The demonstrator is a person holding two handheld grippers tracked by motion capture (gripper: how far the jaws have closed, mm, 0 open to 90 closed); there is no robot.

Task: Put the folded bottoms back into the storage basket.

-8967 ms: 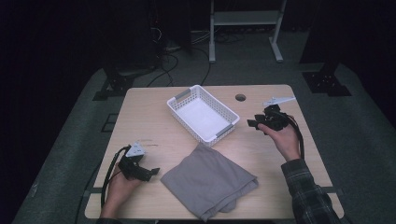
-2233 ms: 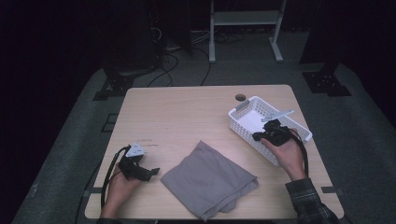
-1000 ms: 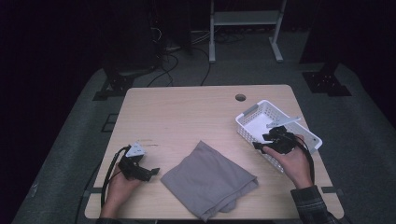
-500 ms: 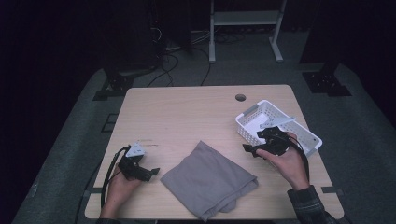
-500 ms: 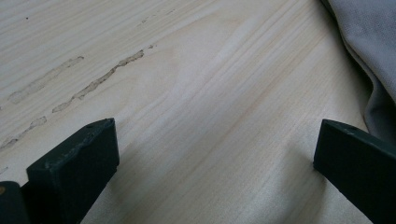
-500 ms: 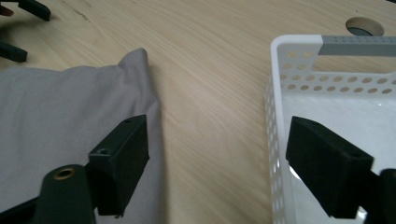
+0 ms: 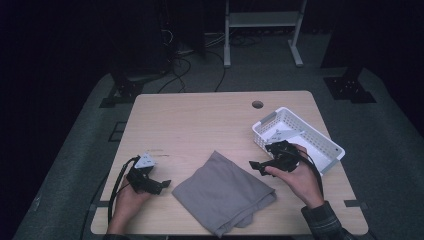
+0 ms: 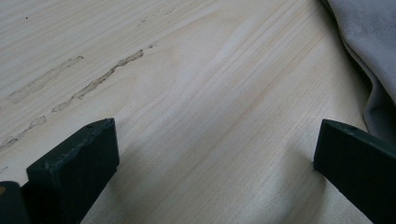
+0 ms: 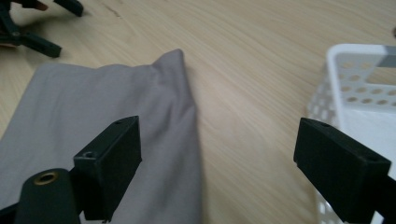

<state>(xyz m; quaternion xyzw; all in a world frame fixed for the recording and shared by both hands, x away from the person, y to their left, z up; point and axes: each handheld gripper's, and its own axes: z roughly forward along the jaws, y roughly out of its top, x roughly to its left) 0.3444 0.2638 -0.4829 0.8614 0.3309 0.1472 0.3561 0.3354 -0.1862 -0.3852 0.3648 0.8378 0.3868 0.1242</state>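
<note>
Trouble most likely at the pick-up of the grey cloth (image 7: pixel 222 195). Lies folded near the front edge of the table (image 7: pixel 200 120), about midway along it, one corner pointing toward the back edge. White basket (image 7: pixel 327 145) close to the right edge, tilted askew to it and empty as far as can be seen.

Right gripper (image 7: pixel 256 167) between cloth and basket, jaws wide apart after just opening, nothing between them, bare wood below in the right gripper view. Left gripper (image 7: pixel 163 186) near the front left corner, jaws also spread and empty, low over the wood just beside the cloth's left corner.

Could pinch only the top layer, so that the fold falls open on the lift and trails across the table. Could close too shallow on the thin edge and slip off. Could knock the light basket with the back of the hand or the trailing cable and push it toward the right edge. Could drag the cloth toward the front edge if pulled from one side alone.
</note>
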